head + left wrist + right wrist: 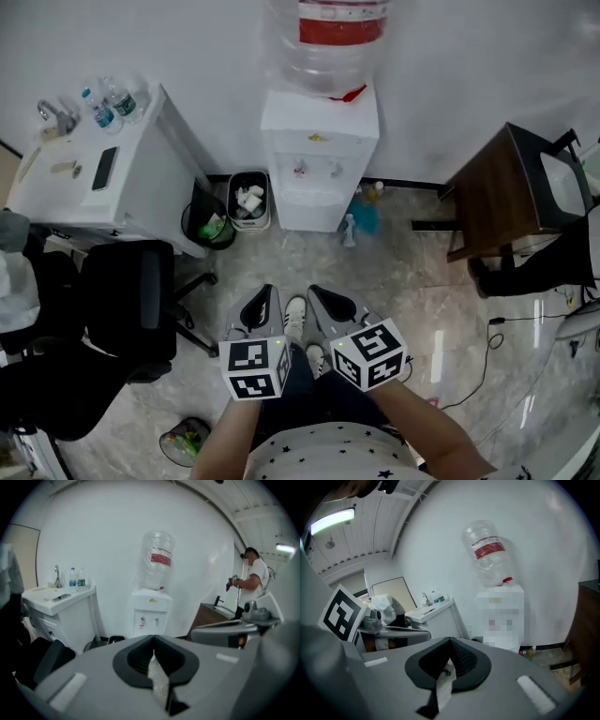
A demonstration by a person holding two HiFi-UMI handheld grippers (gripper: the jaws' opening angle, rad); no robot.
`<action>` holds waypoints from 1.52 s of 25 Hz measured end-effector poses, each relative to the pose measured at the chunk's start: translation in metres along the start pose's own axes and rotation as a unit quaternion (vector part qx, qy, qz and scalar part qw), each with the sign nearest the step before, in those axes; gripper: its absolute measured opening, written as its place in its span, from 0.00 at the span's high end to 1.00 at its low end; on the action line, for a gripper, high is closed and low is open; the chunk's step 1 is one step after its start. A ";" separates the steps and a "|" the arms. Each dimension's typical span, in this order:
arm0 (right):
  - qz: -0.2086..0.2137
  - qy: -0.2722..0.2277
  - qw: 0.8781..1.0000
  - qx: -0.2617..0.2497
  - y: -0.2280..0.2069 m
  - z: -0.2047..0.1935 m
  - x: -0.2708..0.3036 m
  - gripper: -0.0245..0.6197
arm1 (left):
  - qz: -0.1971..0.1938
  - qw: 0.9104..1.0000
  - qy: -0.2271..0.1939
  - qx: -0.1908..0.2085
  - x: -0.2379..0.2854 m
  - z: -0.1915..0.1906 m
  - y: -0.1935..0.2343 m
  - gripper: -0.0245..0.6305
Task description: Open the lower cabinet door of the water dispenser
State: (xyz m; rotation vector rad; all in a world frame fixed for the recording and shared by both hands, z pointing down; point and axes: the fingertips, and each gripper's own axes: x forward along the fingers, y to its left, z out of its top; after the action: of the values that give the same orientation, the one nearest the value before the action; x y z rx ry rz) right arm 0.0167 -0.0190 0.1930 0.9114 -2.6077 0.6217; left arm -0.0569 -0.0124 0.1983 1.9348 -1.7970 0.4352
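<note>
Task object: white floor-standing water dispenser (319,141) against the far wall, with an upturned clear plastic bottle with a red label (323,42) on top. Its lower cabinet door (309,208) is the flat white panel under the tap recess, and it looks closed.
Left gripper (262,305): grey body, black jaws clenched tip to tip, nothing held. It is low in front of the person and well apart from the dispenser.
Right gripper (328,302): just beside the left one, jaws likewise pressed together and empty.
Step in hand: judged to be the approach; no contact with the door yet.
Doing it well: close in square to the front panel and drop low, since the door sits near the floor. Part one pair of jaws before arriving, or hook a closed tip behind the door's free edge. No handle or hinge side can be made out from here, so check that up close. Pull along the door's swing and steady the cabinet so the bottle does not rock.
Obstacles: small white-lined waste bin (248,202) just beside the dispenser's left; blue plastic bottle (364,217) at its right foot.
Surface: glossy pale marble-look tiled floor (403,281), with glare patches.
Room: plain white wall (469,56); white counter (103,169) carrying small water bottles on the left; black office chair (131,300) near it; dark brown wooden table (497,187) on the right.
</note>
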 end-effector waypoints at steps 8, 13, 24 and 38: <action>-0.110 0.066 0.991 0.045 -0.139 -0.065 0.088 0.97 | -0.060 0.993 0.099 -0.012 0.162 -0.073 -0.006 0.95; -0.151 0.094 0.983 0.035 -0.239 -0.135 0.167 0.97 | -0.063 0.988 0.141 -0.020 0.263 -0.144 0.001 0.95; -0.177 0.143 0.972 0.053 -0.413 -0.275 0.285 0.71 | -0.090 0.973 0.212 -0.025 0.402 -0.256 0.015 0.95; -0.174 0.139 0.975 -0.006 -0.462 -0.266 0.335 0.46 | -0.115 0.968 0.223 -0.024 0.429 -0.278 0.019 0.95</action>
State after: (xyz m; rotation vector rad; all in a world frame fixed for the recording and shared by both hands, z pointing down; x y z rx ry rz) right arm 0.1017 -0.3850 0.6986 1.1516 -2.1352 0.5892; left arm -0.0125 -0.2285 0.6595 1.8060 -1.2715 0.6749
